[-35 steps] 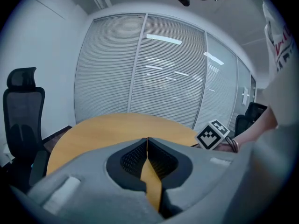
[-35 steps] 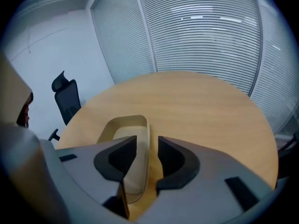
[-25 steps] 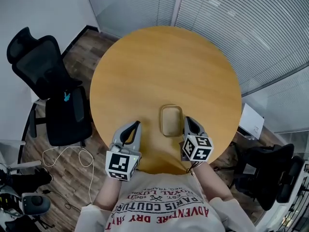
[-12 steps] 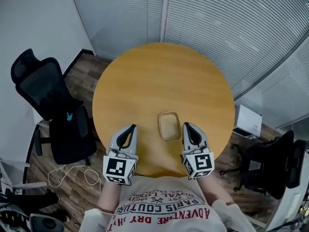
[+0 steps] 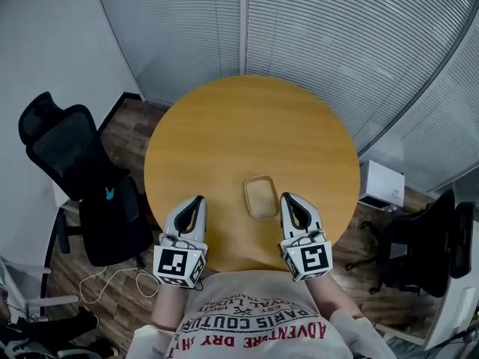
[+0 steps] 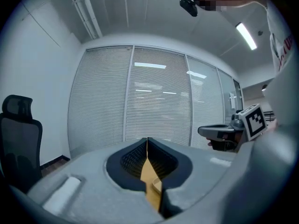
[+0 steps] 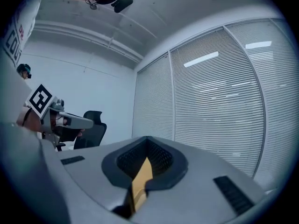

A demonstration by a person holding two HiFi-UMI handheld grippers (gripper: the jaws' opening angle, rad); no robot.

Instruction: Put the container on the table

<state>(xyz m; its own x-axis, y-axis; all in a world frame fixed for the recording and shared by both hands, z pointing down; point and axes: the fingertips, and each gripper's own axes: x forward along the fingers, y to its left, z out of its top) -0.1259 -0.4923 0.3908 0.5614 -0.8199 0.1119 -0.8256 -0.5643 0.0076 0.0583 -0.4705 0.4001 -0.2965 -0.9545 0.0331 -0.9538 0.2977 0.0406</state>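
A shallow tan container [image 5: 260, 197] with rounded corners lies on the round wooden table [image 5: 247, 126], near its front edge. It stands free, touched by neither gripper. My left gripper [image 5: 197, 201] hovers to its left and my right gripper [image 5: 288, 198] just to its right, both pointing away from me. In the left gripper view the left gripper [image 6: 147, 141] has its jaws met at the tips with nothing in them. The right gripper [image 7: 147, 141] looks the same in its own view, shut and holding nothing. Only a sliver of table shows through each gap.
Black office chairs stand left [image 5: 75, 163] and right [image 5: 419, 253] of the table. Slatted blinds [image 5: 314, 51] line the curved wall behind. A white box [image 5: 380, 185] sits on the floor at the right, and a pale cable [image 5: 112, 283] lies on the wooden floor at the left.
Both grippers have lifted away from the tabletop, the right one more, and now point level. The container has stayed where it was on the table.
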